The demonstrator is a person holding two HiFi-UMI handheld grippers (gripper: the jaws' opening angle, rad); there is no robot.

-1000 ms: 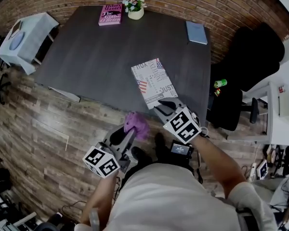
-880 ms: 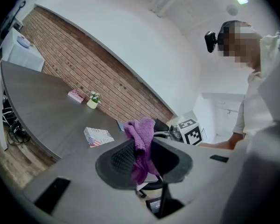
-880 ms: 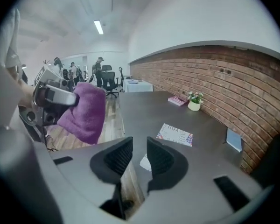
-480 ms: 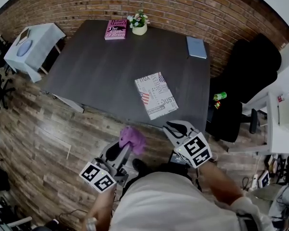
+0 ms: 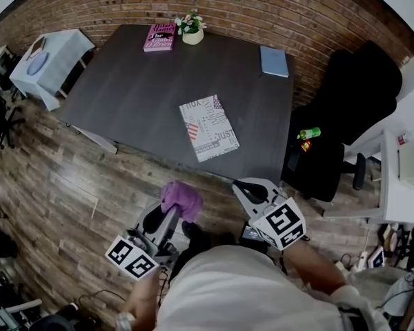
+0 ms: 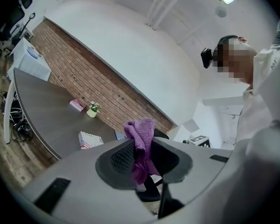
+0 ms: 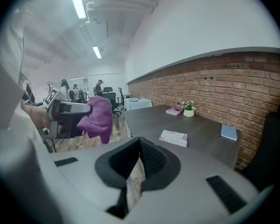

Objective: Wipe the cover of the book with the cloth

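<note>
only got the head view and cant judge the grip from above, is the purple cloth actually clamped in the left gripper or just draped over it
observer: Clamped. In the left gripper view the left gripper presses its pads on the purple cloth, one end bunched above the tips, the rest hanging below.
operator: ok and the right one, anything in it
observer: Nothing. The right gripper view shows the right gripper with jaws that have just been closing and now meet, empty.
operator: is it lined up with the book
observer: Roughly. In that view the book lies flat just right of its tips, well beyond them.
</note>
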